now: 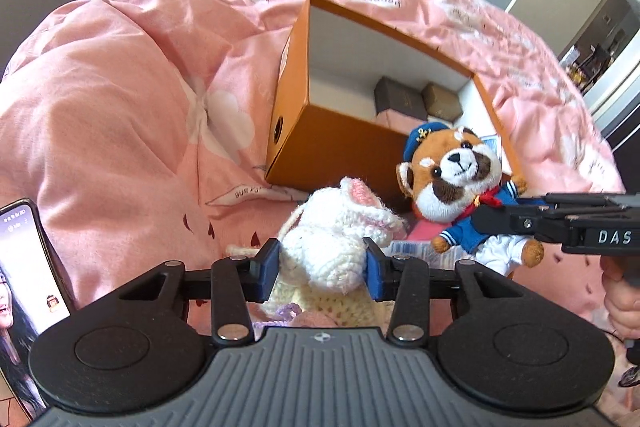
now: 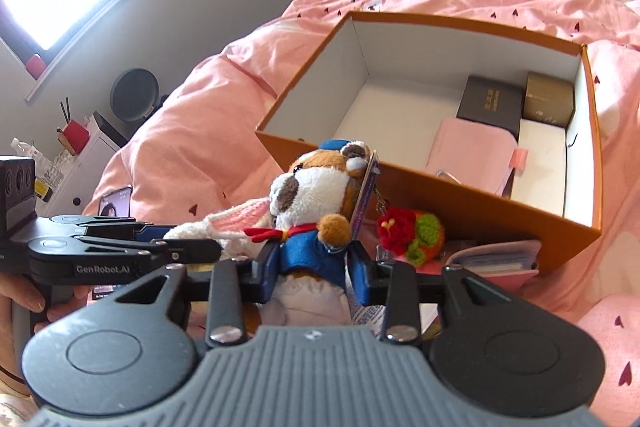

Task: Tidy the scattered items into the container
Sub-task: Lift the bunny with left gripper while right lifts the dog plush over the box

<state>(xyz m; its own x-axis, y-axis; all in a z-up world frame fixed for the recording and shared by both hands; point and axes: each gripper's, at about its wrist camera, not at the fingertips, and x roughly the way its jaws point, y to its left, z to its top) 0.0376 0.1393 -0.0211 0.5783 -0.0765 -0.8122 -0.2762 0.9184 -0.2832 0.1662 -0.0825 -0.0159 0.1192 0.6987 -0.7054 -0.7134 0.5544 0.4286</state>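
Holding one toy in each gripper, just short of the box.
Your left gripper (image 1: 322, 267) clamps the crochet bunny (image 1: 332, 243); your right gripper (image 2: 314, 273) clamps the sailor plush (image 2: 316, 215); the orange box (image 2: 460, 199) lies straight ahead, right side nearer.

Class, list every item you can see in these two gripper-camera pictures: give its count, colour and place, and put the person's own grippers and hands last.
Orange box: one, white inside, open, on the bed.
Small boxes: two, dark and brownish, at the orange box's far end.
Pink pouch: one, inside the orange box.
Sailor plush: one, orange-white, blue outfit, in front of the orange box.
Crochet bunny: one, white with pink ears, beside the sailor plush.
Crochet flower charm: one, red, green and orange, by the box's near wall.
Phone: one, screen lit, on the quilt.
Pink quilt: one, covering the bed.
Left gripper: closed on the crochet bunny.
Right gripper: closed on the sailor plush.
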